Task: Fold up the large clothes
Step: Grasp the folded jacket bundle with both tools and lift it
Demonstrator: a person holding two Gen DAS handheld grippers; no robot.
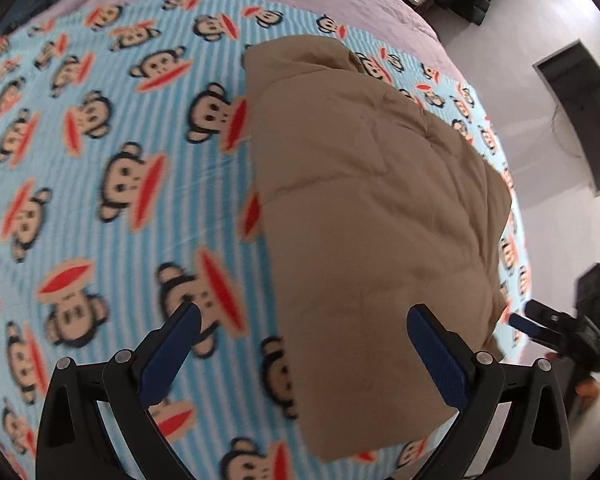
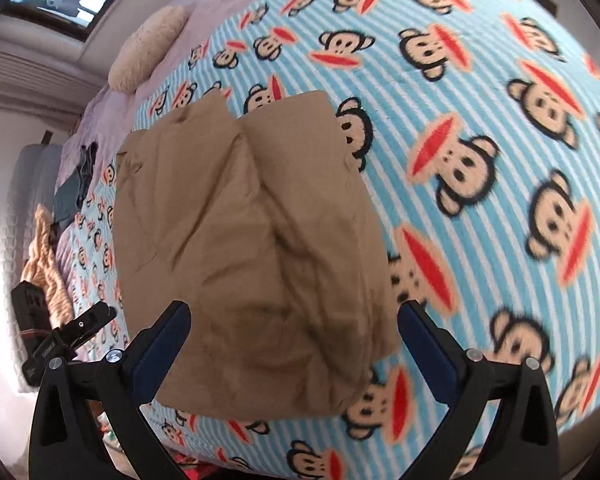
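below the wide-open right hand-held gripper (image 2: 294,324) lies the folded tan garment (image 2: 244,248) on the monkey blanket (image 2: 480,128).

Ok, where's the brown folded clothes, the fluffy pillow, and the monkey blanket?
brown folded clothes (image 2: 252,248), right wrist view, middle of the top layer
fluffy pillow (image 2: 148,48), right wrist view, its middle
monkey blanket (image 1: 112,128), left wrist view, bare striped part
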